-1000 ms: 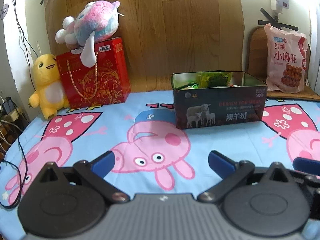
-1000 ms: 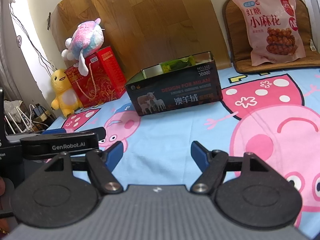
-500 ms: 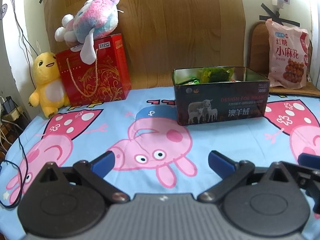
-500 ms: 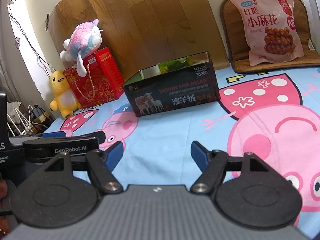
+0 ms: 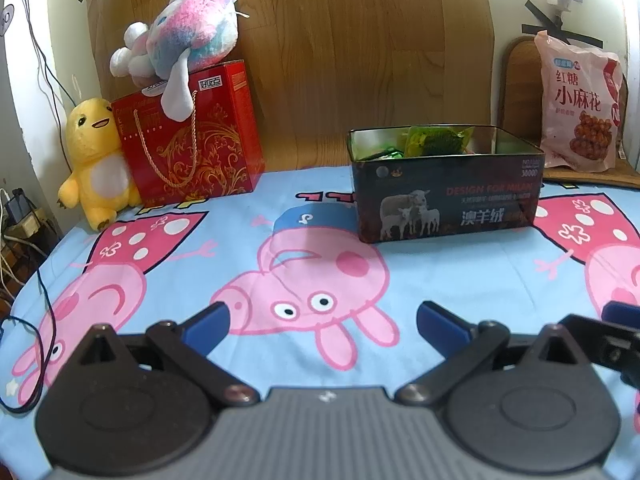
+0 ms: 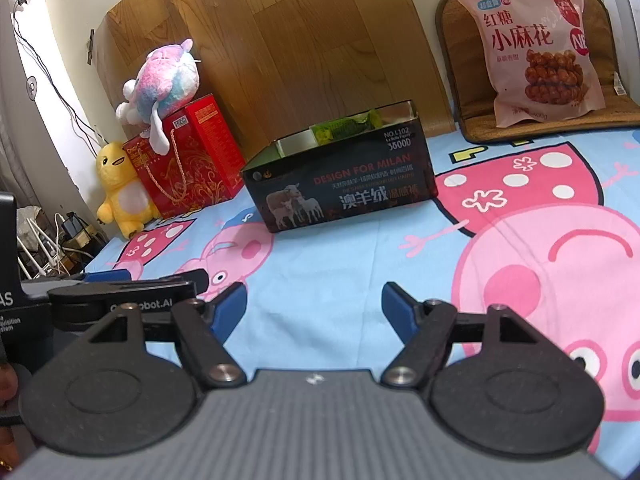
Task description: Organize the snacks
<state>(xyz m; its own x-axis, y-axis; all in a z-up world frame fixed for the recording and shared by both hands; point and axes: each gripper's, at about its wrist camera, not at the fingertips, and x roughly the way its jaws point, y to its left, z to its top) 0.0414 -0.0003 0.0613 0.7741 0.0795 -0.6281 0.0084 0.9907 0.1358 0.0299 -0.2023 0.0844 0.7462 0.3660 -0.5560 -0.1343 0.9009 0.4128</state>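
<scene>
Well beyond the open right gripper (image 6: 314,304) sits the snack tin (image 6: 340,184)

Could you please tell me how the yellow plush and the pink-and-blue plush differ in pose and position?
The yellow plush stands upright on the cartoon cloth, beside the red gift box; the pink-and-blue plush lies sprawled on top of that box. The yellow plush is one plain colour with a white belly; the pink-and-blue plush is mottled. Both touch the box, at the far left.

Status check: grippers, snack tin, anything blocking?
Both hand-held grippers, left and right, open, empty. Tin open, green packets inside. Pink snack bag behind. Nothing blocking.
</scene>
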